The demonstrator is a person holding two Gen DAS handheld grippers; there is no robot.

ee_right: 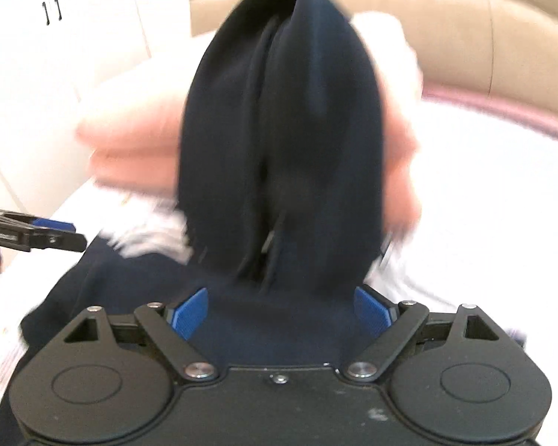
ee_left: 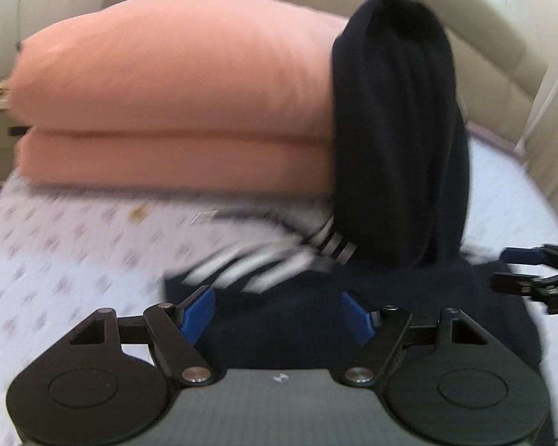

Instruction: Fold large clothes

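A dark navy garment (ee_left: 398, 130) with white stripes (ee_left: 271, 264) lies on the bed. A thick bundle of it rises in front of the pink quilt, and in the right wrist view the navy garment (ee_right: 282, 130) fills the middle. My left gripper (ee_left: 277, 297) is open above the garment's near part, its blue pads wide apart and not pressing the cloth. My right gripper (ee_right: 281, 293) is also open, with dark cloth lying between its pads. Each gripper shows in the other's view: the right gripper (ee_left: 509, 269) at the right edge, the left gripper (ee_right: 76, 236) at the left edge.
A folded pink quilt (ee_left: 167, 104) is stacked at the head of the bed, against a beige padded headboard (ee_left: 494, 48). The white patterned sheet (ee_left: 74, 241) spreads to both sides. A white cabinet (ee_right: 55, 74) stands left of the bed.
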